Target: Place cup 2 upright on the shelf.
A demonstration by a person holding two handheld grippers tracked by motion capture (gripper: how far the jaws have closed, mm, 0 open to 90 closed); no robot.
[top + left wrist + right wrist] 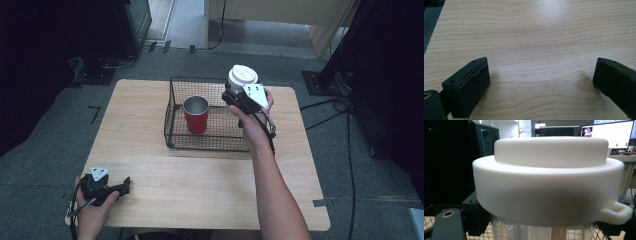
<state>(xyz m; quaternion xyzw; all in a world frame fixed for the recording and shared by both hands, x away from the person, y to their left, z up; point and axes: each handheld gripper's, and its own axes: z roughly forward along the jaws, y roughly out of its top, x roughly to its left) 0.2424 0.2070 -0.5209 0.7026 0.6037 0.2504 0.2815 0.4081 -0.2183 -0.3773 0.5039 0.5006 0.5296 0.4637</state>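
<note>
A clear bottle with a wide white lid hangs over the right end of a black wire basket. My right gripper is shut on the bottle's clear body just under the lid, which looms large in the right gripper view. Inside the basket stands a red cup with a metal rim, upright, to the left of the bottle. My left gripper rests at the table's near left corner, lying level and open; its jaws stand wide apart over bare wood with nothing between them.
The wooden table has free surface in front of the basket and at both sides. Cables run over the grey floor to the right. Dark equipment stands sit beyond the far left edge.
</note>
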